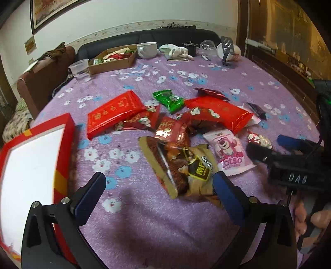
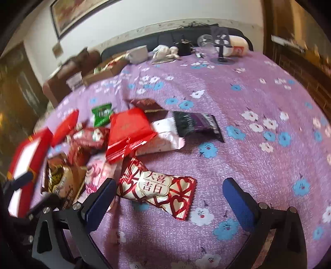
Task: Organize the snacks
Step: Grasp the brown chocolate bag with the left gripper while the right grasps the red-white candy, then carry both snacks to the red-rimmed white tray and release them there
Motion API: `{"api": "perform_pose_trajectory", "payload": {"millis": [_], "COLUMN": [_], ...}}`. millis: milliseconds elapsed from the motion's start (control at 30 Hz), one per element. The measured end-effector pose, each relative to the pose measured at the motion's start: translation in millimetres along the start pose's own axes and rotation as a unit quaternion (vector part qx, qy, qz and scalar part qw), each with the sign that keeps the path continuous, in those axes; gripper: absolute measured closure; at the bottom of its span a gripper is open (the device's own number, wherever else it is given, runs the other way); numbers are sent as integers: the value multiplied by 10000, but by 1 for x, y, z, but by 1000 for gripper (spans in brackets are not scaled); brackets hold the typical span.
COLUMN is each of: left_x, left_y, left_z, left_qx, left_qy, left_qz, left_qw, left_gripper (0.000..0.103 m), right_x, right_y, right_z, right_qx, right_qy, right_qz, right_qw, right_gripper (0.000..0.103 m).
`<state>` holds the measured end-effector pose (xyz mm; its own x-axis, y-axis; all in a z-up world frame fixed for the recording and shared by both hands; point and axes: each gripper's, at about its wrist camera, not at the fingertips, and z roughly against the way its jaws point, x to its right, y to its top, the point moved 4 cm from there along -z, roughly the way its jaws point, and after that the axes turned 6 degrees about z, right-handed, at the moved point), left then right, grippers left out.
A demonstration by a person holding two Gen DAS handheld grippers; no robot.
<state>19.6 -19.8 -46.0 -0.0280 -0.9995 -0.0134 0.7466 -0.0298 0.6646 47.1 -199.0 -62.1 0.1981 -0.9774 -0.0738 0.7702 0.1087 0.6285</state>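
I see a table spread with a purple cloth (image 1: pixel 165 217) printed with white and blue flowers; it fills most of both views. Behind it runs a dark sofa (image 1: pixel 175 36) against a white wall with a framed picture (image 1: pixel 51 12) hung high at left. Along the far edge of the table stand a white mug (image 1: pixel 147 49), a clear plastic cup (image 1: pixel 80 69) and a cardboard box (image 1: pixel 112 60) with packets in it.

The snacks lie in a loose heap mid-table: a flat red packet (image 1: pixel 113 113), a green packet (image 1: pixel 169 99), a pink Lotso packet (image 1: pixel 227 153) and a brown packet (image 1: pixel 182 167) nearest me. A red box (image 1: pixel 64 149) with a white inside sits at the left edge of the pile.

My left gripper (image 1: pixel 159 190) hangs with its blue pads apart, the right pad touching the brown packet's corner. My right gripper (image 2: pixel 169 198) is also spread wide above the cloth, with a red-and-white heart packet (image 2: pixel 159 190) lying between its fingers, gripped by neither.
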Motion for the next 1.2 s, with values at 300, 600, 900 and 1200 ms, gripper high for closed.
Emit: {"api": "perform_pose_trajectory", "payload": {"millis": [300,600,900,1200], "left_x": [0,-2,-18,-50], "left_y": [-3,-4,-10,-11], "left_z": [-12,-9,5,45], "left_qx": [-202,-475,-400,52], "left_qy": [-600,-1136,-1097,-960], "left_qz": [224,522,606,821], "left_qw": [9977,9910,9913,9920], "left_gripper": [23,54,56,56], "right_x": [0,9,22,19], "right_y": [1,0,3,4], "right_z": [0,5,10,8], "right_qx": [-10,70,202,257], "right_qy": [-350,-338,404,1027], "right_qz": [131,7,-563,-814], "right_qw": [9993,9994,9974,9910], "right_gripper": [19,33,34,51]}}
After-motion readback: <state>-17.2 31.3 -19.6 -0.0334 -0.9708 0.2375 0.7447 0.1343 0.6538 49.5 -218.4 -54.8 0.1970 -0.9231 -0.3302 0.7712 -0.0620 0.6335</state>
